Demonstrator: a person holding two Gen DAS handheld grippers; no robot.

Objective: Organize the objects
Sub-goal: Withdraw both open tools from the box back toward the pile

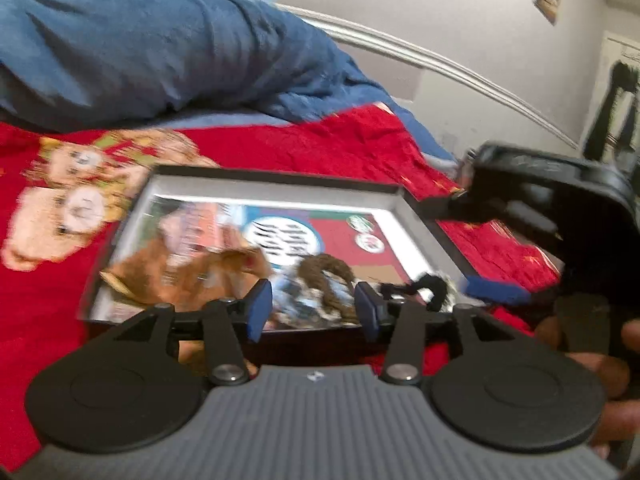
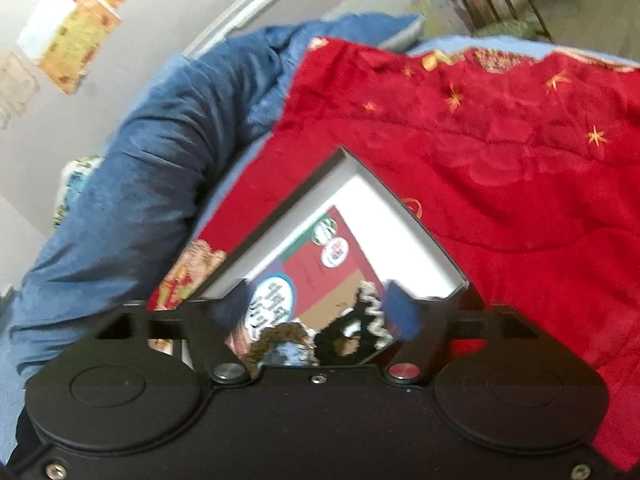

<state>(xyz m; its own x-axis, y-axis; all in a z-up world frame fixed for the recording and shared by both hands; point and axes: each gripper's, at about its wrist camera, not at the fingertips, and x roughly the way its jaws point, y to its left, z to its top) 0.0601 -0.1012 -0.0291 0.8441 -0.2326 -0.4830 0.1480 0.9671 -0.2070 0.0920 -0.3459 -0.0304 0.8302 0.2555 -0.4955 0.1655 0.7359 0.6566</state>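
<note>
My left claw point(image 1: 314, 314) open over shallow box point(image 1: 276, 190) (picture-lined), my right claw point(image 2: 316, 312) open too, brown braided cord point(image 1: 328, 280) inside, red blanket point(image 1: 320, 144) on bed.

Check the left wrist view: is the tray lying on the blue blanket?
No. The tray lies on the red blanket; the blue blanket is bunched up behind it, apart from the tray.

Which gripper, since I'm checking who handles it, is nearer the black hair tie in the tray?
Right. The right gripper has its open fingers either side of the black hair tie; the left gripper, open too, has it just beyond one finger and faces the brown tie instead.
</note>
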